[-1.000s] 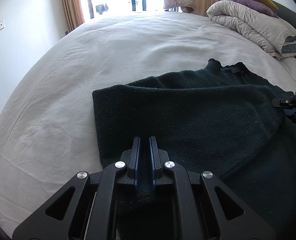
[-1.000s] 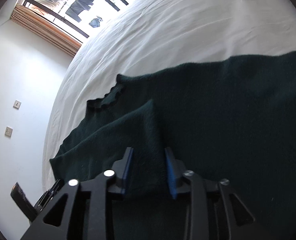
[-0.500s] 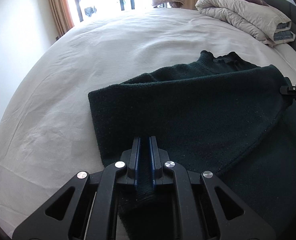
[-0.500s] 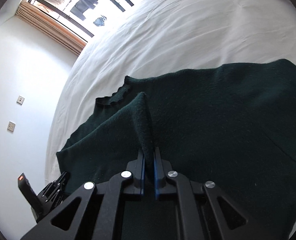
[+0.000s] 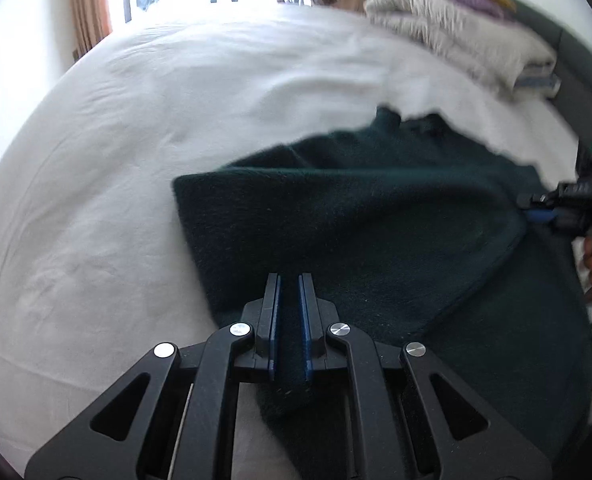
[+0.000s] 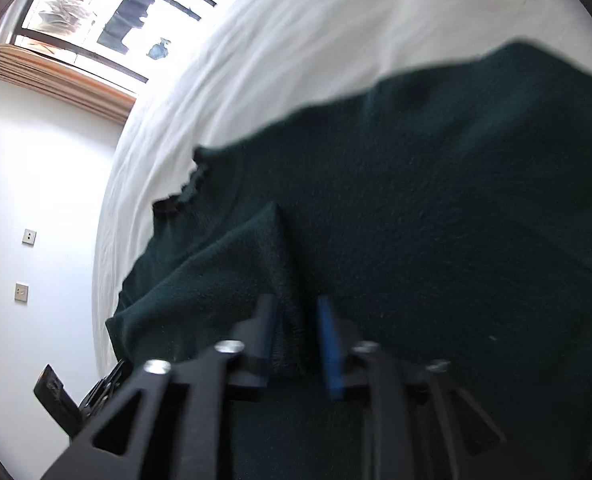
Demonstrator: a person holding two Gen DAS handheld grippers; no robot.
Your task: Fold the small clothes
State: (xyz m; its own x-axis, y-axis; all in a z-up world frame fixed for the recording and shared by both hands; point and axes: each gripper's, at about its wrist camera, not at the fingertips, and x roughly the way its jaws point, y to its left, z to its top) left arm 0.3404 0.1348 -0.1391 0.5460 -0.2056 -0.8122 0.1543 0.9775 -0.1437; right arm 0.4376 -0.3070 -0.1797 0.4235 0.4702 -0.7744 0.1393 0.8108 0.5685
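Currently the dark green sweater (image 5: 375,240) lies on the white bed sheet (image 5: 136,160), its right part folded over the body, with the frilled collar (image 6: 192,184) toward the far side of the bed. The folded panel is raised off the layer beneath, held at two edges.

Left gripper (image 5: 290,320): fingers nearly together, pinching the near edge of the folded panel; cloth fills the narrow gap between the blue pads (image 5: 275,320).

Right gripper (image 6: 296,336): fingers parted, with a ridge of knit standing between them. The cloth touches the left finger; the right blue pad (image 6: 329,344) stands apart from it. The frame is blurred, so any remaining grip cannot be confirmed.

Surroundings: a folded duvet (image 5: 455,36) and pillows at the head of the bed, a curtained window (image 6: 108,20) beyond.

Risks, as judged:
- If the right side is letting go while the left is holding, the panel may sag unevenly and the fold line skew.
- Thick knit may catch on a pad and be dragged out of line as the gripper leaves.
- Pulling on one corner alone could shift the lower layer and wrinkle it.
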